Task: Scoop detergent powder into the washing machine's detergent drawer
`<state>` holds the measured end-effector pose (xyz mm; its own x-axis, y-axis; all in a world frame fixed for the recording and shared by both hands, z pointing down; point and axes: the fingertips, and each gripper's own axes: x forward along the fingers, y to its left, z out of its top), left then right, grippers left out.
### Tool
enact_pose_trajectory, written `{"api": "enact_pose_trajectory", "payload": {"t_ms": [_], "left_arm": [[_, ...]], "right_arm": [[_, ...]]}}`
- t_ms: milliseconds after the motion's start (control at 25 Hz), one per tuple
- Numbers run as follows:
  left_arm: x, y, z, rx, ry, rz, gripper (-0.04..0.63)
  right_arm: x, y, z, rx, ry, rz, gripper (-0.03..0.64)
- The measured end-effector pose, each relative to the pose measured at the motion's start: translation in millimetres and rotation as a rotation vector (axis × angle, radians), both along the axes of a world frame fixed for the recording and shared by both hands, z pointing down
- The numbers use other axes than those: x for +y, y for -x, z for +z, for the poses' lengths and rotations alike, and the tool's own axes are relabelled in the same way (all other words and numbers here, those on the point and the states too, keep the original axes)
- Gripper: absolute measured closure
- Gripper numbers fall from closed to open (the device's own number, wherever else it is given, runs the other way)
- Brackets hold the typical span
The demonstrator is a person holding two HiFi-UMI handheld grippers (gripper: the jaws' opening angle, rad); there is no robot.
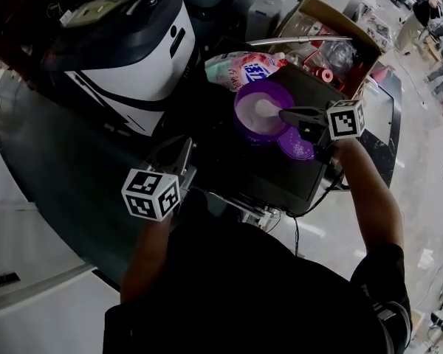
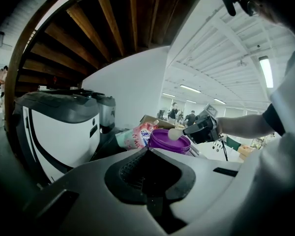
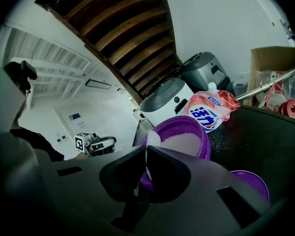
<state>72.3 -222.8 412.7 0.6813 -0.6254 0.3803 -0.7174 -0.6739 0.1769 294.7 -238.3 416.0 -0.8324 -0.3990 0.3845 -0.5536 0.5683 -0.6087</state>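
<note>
My right gripper (image 1: 284, 114) is clamped tight on the thin handle of the white scoop (image 1: 267, 109). The scoop's bowl sits over the powder in the open purple tub (image 1: 240, 102). The tub's lid (image 1: 296, 147) lies just beside it on the dark top, and a pink detergent pouch (image 1: 244, 68) lies behind it.

My left gripper (image 1: 173, 157) hangs well apart from the tub, nearer my body. Its 2 fingers are together with nothing between them.

I judge this to be the scooping step: filling the bowl, or just lifting it out. How full it is I cannot tell.

Next I need to raise the scoop clear of the rim with the bowl level, then carry it to the drawer without tipping. Loose grains already dot the dark top near the pouch, so a tilt would add to them.

I cannot pick out the drawer in any view. The white and black machine (image 1: 125, 57) stands to the left behind the tub, and I would look there first. The left gripper is free to open the drawer.
</note>
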Motion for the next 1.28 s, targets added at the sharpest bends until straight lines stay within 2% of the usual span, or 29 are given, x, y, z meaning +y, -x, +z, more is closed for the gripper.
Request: {"api": "enact_pose_trajectory", "payload": {"t_ms": [240, 520, 880, 1280], "left_arm": [[2, 9, -9, -0.004, -0.018, -0.029, 0.586], [-3, 37, -14, 0.007, -0.035, -0.026, 0.587], [-12, 111, -16, 0.013, -0.047, -0.058, 0.588], [-22, 171, -6, 0.047, -0.024, -0.072, 0.586]], "right_arm": [[1, 7, -20, -0.054, -0.027, -0.01, 0.597], [3, 43, -49, -0.115, -0.071, -0.028, 0.597], [2, 135, -74, -0.16, -0.086, -0.087, 0.597], [8, 230, -48, -0.14, -0.038, -0.135, 0.597]]}}
